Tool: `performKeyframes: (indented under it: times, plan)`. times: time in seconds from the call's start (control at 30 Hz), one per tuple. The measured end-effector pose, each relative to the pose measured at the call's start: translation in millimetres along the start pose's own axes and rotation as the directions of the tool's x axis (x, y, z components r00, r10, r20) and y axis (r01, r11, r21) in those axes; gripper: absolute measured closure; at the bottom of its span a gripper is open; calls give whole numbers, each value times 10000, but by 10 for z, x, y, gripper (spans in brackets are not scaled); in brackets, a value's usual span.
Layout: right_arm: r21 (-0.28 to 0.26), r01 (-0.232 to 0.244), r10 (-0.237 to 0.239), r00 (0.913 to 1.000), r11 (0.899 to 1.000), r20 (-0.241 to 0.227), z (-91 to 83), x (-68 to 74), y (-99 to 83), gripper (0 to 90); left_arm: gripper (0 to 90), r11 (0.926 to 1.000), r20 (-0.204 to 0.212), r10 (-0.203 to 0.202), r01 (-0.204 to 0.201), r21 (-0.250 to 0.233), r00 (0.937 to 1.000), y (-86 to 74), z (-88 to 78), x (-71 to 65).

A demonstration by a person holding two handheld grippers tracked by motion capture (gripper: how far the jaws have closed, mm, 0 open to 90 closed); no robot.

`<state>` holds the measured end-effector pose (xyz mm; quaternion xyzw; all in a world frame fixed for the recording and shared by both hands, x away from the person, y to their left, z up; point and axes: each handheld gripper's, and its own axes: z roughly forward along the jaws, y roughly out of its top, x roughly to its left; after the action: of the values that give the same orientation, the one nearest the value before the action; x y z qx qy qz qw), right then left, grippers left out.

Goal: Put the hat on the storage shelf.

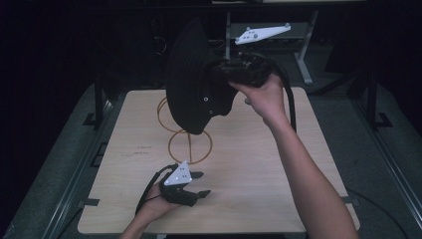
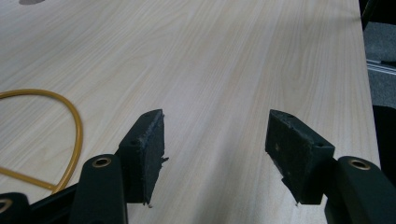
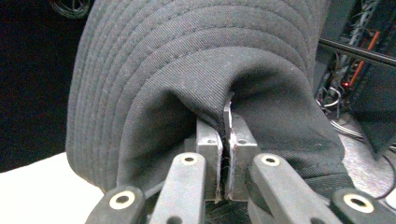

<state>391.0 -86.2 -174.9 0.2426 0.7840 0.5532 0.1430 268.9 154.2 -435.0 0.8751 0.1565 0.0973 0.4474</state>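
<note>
A black bucket hat [image 1: 196, 82] hangs in the air over the back of the wooden table [image 1: 259, 169], its brim turned toward the left. My right gripper [image 1: 230, 70] is shut on a fold of the hat's crown [image 3: 224, 109]; the stitched brim [image 3: 140, 60] rises behind the jaws. A yellow wire stand [image 1: 186, 142] with two rings stands on the table under the hat. My left gripper [image 1: 201, 184] rests low near the front edge, open, with bare table between its pads [image 2: 144, 154]. Part of the stand's yellow ring [image 2: 70, 116] lies to their left.
A dark metal frame [image 1: 99, 99] stands by the table's left edge. Behind the table is a grey stand [image 1: 303, 59] and dark clutter with cables. Grey carpet [image 1: 378, 144] surrounds the table.
</note>
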Motion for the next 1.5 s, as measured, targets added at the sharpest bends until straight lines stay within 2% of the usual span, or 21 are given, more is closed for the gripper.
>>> performKeyframes:
  times: [0.3,0.47,0.77,0.93,1.0,1.07,1.1,1.23,1.33,1.43,1.47,1.5]
  plan:
    - [182,74,-68,9995,9998,-312,289,33,48,857,372,10000,73,53,-54,11,10000,1,13,-5]
    - [327,54,-44,9994,9994,-330,458,57,63,856,371,10000,141,57,-59,76,9999,-1,21,-7]
    - [855,377,-342,9985,9956,-420,743,130,64,850,372,9996,236,174,-179,211,9996,0,42,-28]
    - [1193,732,-690,9969,9902,-386,888,189,38,838,372,9997,254,177,-182,177,9995,1,38,-21]
    - [1133,819,-773,9960,9902,-450,944,206,36,795,372,9992,384,275,-286,297,9989,0,60,-33]
    - [837,613,-571,9970,9946,-518,996,218,44,762,373,9985,449,340,-359,421,9984,-4,80,-56]
    - [847,637,-584,9962,9944,-646,1037,227,46,730,373,9972,429,550,-571,475,9976,-1,80,-54]
    - [1421,907,-814,9942,9857,-699,1124,257,-11,633,373,9980,445,446,-465,429,9980,-12,66,-66]
    - [1394,632,-508,9946,9882,-907,1108,224,-63,584,372,9985,463,347,-366,419,9983,-16,60,-48]
    - [1414,627,-506,9949,9880,-878,1081,202,-106,567,372,9986,444,325,-343,409,9985,-16,54,-46]
    - [1439,474,-350,9955,9885,-879,1069,199,-117,559,372,9986,444,325,-343,409,9985,-16,54,-46]
    - [1404,584,-461,9950,9884,-891,1059,175,-132,555,371,9987,433,321,-338,393,9985,-16,57,-46]
